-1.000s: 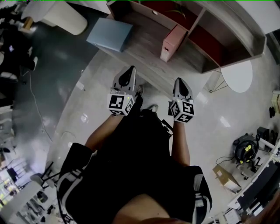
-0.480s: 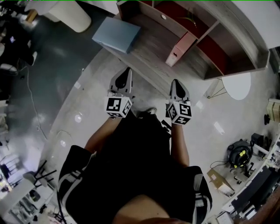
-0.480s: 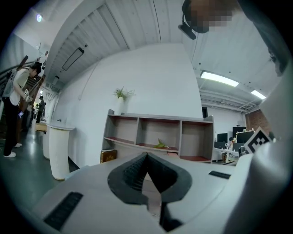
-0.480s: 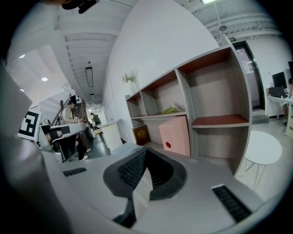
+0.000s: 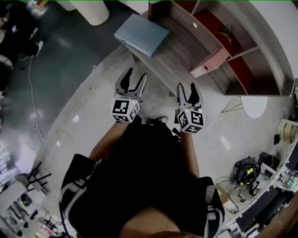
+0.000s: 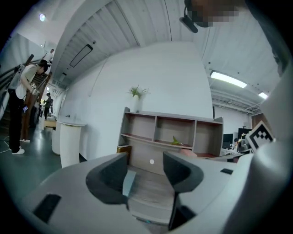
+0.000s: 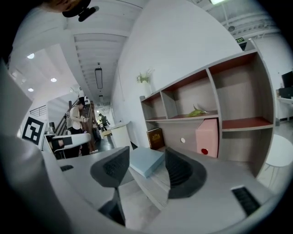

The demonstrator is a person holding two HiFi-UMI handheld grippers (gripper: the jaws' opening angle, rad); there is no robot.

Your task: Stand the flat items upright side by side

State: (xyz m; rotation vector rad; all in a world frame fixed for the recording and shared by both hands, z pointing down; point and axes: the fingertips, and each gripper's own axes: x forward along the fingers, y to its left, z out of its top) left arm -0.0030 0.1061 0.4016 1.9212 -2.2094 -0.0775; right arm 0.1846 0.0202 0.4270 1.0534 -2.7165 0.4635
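Note:
A flat light-blue box [image 5: 142, 35] lies on the low wooden ledge of the shelf unit [image 5: 184, 56]. A pink box file [image 5: 212, 65] stands upright in a shelf compartment further right. Both grippers are held out in front of the person, short of the ledge. My left gripper [image 5: 132, 80] is open, its jaws having just been opening, with nothing between them. My right gripper [image 5: 188, 90] is also open and empty, its jaws just opened too. The right gripper view looks past its jaws [image 7: 147, 171] at the blue box [image 7: 145, 161], the pink box file [image 7: 207, 137] and a brown book [image 7: 156, 137].
A white round side table [image 5: 255, 106] stands right of the shelf unit. A white cylindrical stand [image 5: 91, 9] is at the far left. Cables and gear lie on the floor at the right. A person [image 6: 20, 105] stands far left in the left gripper view.
Both grippers' jaws have gone from shut to open. Both hands have moved forward toward the shelf ledge, and the shelf has shifted right in the head view.

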